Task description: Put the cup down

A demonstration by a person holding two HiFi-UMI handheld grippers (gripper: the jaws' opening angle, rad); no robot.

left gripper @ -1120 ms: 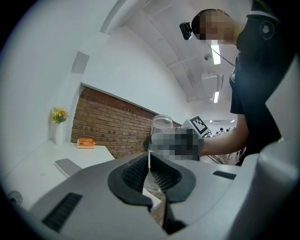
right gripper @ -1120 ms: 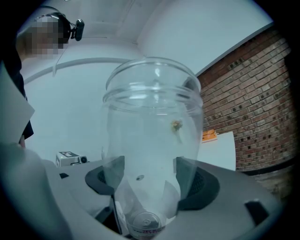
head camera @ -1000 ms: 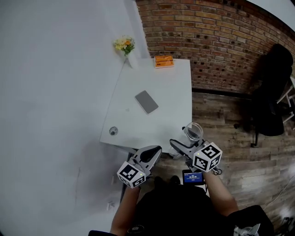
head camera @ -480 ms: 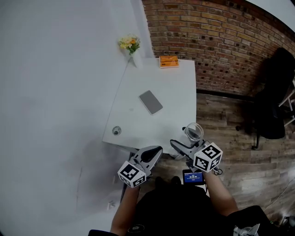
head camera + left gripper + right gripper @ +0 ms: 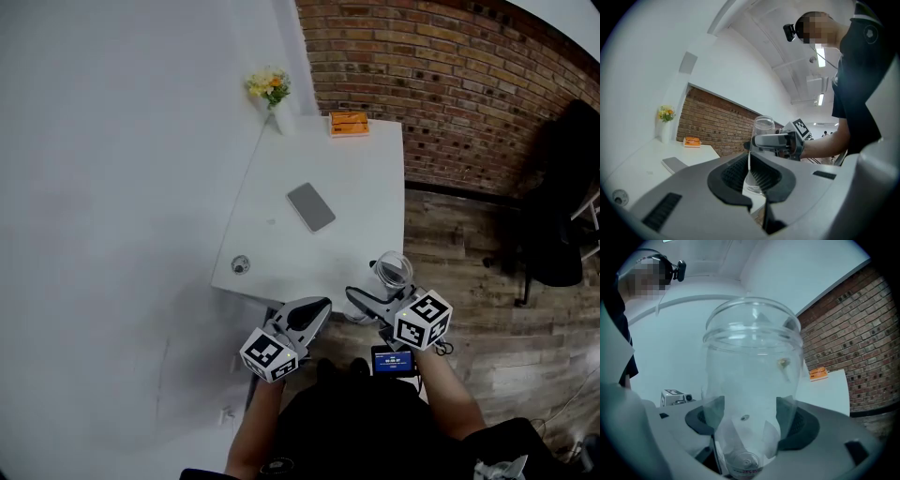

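A clear plastic cup [image 5: 393, 271] stands upright between the jaws of my right gripper [image 5: 377, 287], which is shut on its lower half. It hangs by the near right corner of the white table [image 5: 347, 178]; whether its base touches the top I cannot tell. In the right gripper view the cup [image 5: 750, 380] fills the frame, with both pads of the right gripper [image 5: 746, 420] against its sides. My left gripper [image 5: 317, 307] is shut and holds nothing, just left of the cup. The left gripper view shows the left gripper [image 5: 750, 176] and, beyond it, the cup [image 5: 764, 129].
On the table lie a grey flat slab [image 5: 310, 206], an orange box [image 5: 349, 123], a vase of flowers [image 5: 270, 94] and a small round object [image 5: 241, 265]. A brick wall [image 5: 450, 84] runs behind, and a black chair [image 5: 562, 206] stands on the wooden floor at the right.
The head view has drifted, so the table sits a little further right in the picture. Both grippers and the cup keep the same pose.
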